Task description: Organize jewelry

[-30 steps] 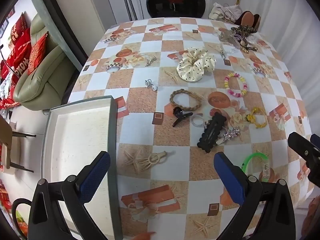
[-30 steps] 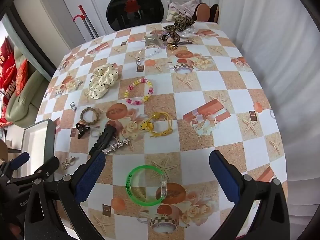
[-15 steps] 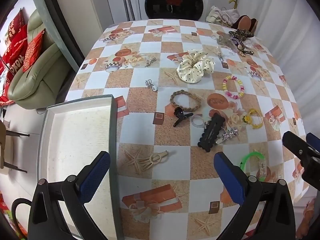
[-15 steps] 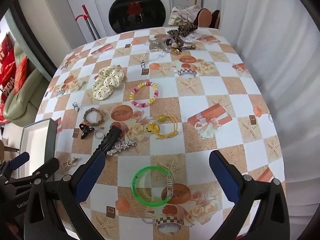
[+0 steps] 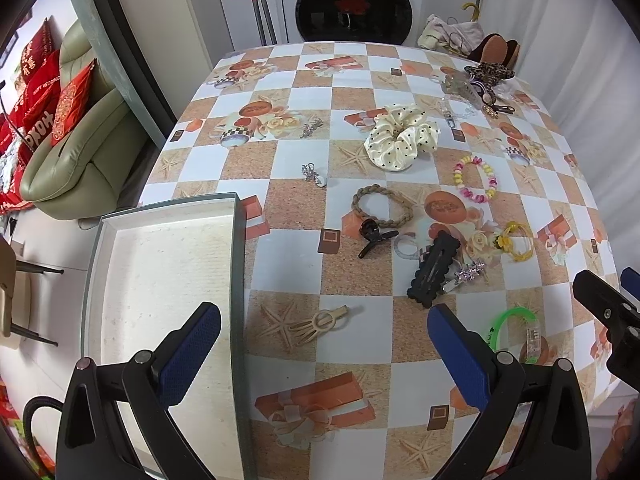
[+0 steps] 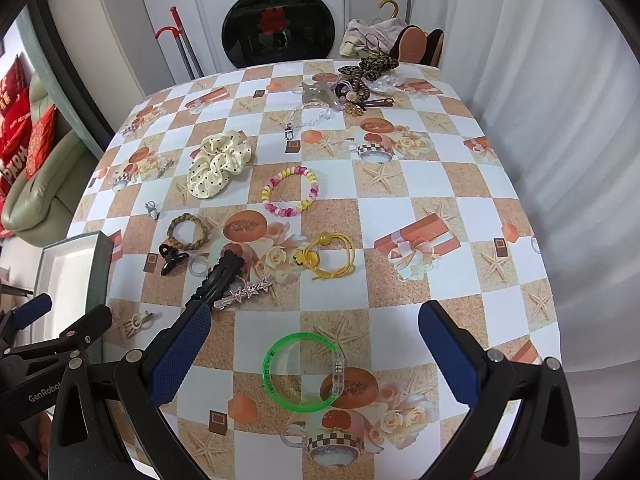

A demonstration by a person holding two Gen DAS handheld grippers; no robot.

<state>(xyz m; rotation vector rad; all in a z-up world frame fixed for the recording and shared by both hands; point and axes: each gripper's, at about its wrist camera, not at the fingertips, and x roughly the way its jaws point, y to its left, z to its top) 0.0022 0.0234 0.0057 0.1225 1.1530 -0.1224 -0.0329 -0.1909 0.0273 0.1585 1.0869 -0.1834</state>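
Observation:
My left gripper hangs open above the table's near left, over the right rim of a grey tray with a white lining. A beige hair clip lies just ahead between its fingers. My right gripper is open too, above a green bangle. Further out lie a black scalloped clip, a star clip, a black claw clip, a braided band, a yellow tie, a bead bracelet and a cream dotted scrunchie.
A heap of more hair pieces and a leopard scrunchie sits at the far right of the checked tablecloth. Small silver charms lie mid-left. A washing machine stands behind the table, a green sofa to the left, white curtains to the right.
Both grippers have drawn back and risen slightly, so the table items sit a little farther away in both views. Nothing on the table has moved; both stay open.

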